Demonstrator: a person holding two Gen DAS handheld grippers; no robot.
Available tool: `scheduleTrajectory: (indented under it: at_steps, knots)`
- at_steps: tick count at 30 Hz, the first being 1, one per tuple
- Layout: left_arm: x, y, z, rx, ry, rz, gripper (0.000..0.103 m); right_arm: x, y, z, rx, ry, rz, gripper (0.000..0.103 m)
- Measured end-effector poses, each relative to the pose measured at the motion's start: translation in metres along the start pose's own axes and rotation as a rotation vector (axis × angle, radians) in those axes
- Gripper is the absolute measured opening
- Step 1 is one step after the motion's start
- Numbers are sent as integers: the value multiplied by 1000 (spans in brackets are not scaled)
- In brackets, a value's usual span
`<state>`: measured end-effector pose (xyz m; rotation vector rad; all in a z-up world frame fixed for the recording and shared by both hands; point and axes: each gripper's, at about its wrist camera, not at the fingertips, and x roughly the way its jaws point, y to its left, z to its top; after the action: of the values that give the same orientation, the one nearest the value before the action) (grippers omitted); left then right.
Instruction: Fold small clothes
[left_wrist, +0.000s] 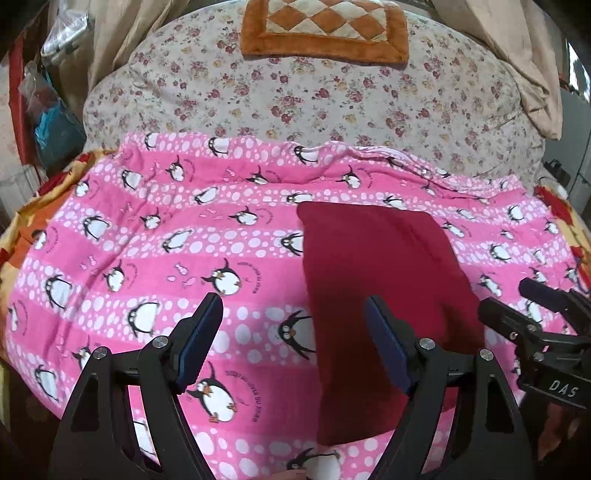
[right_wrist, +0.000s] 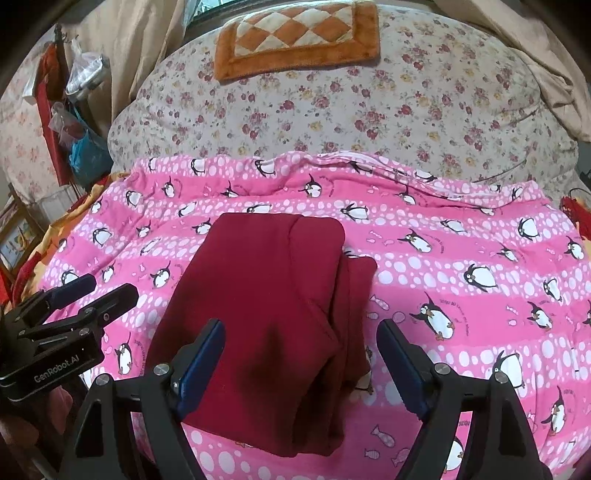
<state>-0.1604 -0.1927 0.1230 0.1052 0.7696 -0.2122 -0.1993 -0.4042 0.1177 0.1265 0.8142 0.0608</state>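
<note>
Left gripper (left_wrist: 293, 347): jaws spread wide, nothing between them; it hangs over the pink penguin blanket (left_wrist: 147, 229), with only the garment's left edge reaching in by the right-hand finger.

Dark red garment (right_wrist: 258, 314): lies flat on the blanket, already doubled into a long narrow bundle. It runs from between the right gripper's jaws away toward the far side; from the left gripper it sits ahead and off to the right.

Loose layer: along the bundle's right side a narrower strip sticks out from under the top layer, so the edges do not line up.

Right gripper (right_wrist: 301, 363): jaws also spread, gripping nothing, poised above the near end of the bundle, which lies in the gap between them.

Floral bedding (right_wrist: 332, 110): beyond the blanket's far edge, well ahead of both jaws, with an orange checked mat (right_wrist: 295, 37) on it.

Risk: I'd guess a pinch on the top layer alone would drag it off the strip beneath and undo the fold.

Risk: a deep bite could catch the soft blanket too and lift it with the garment.
</note>
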Motion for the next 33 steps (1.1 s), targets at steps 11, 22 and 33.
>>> scheduleTrajectory:
  at_steps: [11,22,33]
  knots:
    - [0,-7,-2,55,-6,25,79,5,2,-2,5,21,6,82]
    - [0,-4,-2,40,-4,44,79,10,11,-6,-8,36,15,82]
    - [2,-2,-2,27,4,28,79,12,15,-6,-21,39,6,82]
